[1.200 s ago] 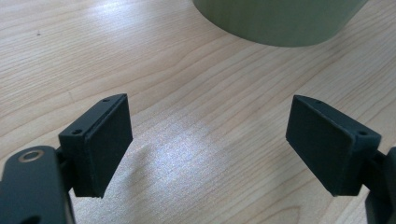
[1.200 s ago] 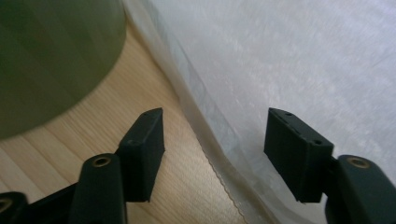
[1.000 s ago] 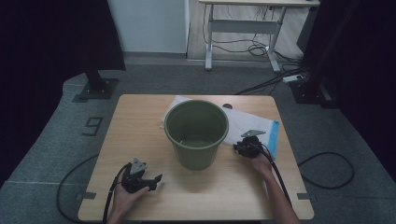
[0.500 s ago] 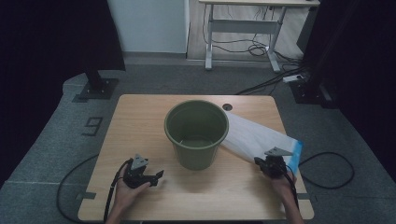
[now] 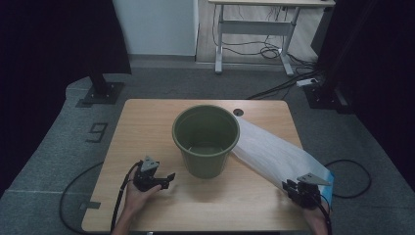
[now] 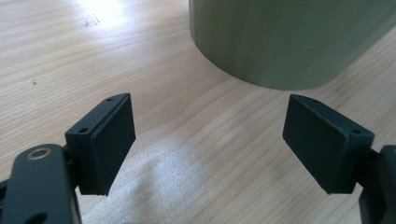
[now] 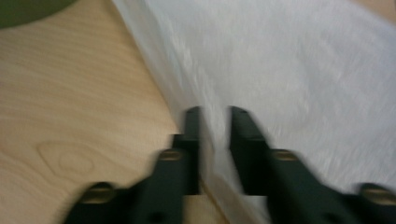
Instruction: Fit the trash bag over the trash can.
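Observation:
A green bucket [image 5: 206, 139] stands upright in the middle of the wooden table [image 5: 147, 122]. A white plastic bag [image 5: 274, 154] with a blue edge stretches from behind the bucket toward the table's front right corner. My right gripper [image 5: 295, 188] is shut on the bag's near edge there; in the right gripper view the white bag [image 7: 289, 70] passes between the two jaws of my right gripper [image 7: 215, 114]. My left gripper [image 5: 166, 179] rests open at the front left, close to the bucket [image 6: 289, 37], with nothing between the jaws of my left gripper [image 6: 208, 140].
A round cable hole [image 5: 238, 112] sits near the table's back edge. Black cables [image 5: 78, 196] trail off both front corners onto the grey carpet. A white desk frame [image 5: 254, 29] and dark stand bases [image 5: 100, 93] stand behind the table.
My right gripper has pulled the bag from beside the bucket toward the front right corner, stretching it out. The left gripper has hardly moved.

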The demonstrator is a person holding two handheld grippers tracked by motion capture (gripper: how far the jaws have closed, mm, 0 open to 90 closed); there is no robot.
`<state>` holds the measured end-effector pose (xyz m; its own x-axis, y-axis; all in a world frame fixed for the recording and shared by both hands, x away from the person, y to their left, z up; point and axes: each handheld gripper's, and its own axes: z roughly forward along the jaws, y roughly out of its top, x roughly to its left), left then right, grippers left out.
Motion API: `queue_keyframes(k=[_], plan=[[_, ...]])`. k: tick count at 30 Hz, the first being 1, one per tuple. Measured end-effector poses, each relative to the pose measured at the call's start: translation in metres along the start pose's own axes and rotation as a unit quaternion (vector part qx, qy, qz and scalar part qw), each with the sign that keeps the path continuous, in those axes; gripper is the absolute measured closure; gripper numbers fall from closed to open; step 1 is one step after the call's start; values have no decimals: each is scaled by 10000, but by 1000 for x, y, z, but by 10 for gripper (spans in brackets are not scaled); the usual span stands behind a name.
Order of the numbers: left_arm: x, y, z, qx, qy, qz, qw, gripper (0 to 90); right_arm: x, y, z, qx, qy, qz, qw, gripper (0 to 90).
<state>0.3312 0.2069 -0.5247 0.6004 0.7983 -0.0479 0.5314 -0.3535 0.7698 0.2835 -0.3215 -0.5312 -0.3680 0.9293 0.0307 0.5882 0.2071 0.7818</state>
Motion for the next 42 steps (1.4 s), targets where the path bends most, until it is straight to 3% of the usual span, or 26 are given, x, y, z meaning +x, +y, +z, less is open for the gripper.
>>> queue_keyframes(k=[4, 9, 12, 16, 22, 26, 28, 32, 37, 42], plan=[[-1, -1, -2, 54, 88, 72, 9999, 163, 13, 27, 16, -218, 327, -227, 9990, 449], [-4, -1, -2, 64, 116, 45, 9999, 162, 34, 63, 52, -164, 801, -421, 9958, 344], [-8, -1, -2, 125, 128, 123, 9998, 158, 46, 75, 68, -151, 853, -599, 9944, 341], [-9, -1, -1, 106, 75, 113, 9999, 155, 56, 85, 94, -127, 918, -519, 9943, 335], [-6, -1, 0, 113, 83, 95, 9999, 156, 67, 90, 125, -118, 836, -470, 9953, 336], [-4, -1, -1, 89, 87, 72, 9999, 155, 72, 88, 141, 67, 680, -510, 9964, 340], [-4, -2, -3, 91, 109, 84, 9999, 152, 75, 87, 146, 162, 562, -628, 9963, 352], [-3, -2, -4, 84, 117, 55, 9999, 151, 76, 88, 148, 136, 476, -576, 9971, 416], [-3, -4, -4, 123, 146, 54, 9998, 151, 75, 91, 149, 130, 313, -425, 9985, 685], [-2, -7, -5, 127, 175, 15, 9998, 155, 74, 93, 150, 150, 351, -534, 9978, 877]])
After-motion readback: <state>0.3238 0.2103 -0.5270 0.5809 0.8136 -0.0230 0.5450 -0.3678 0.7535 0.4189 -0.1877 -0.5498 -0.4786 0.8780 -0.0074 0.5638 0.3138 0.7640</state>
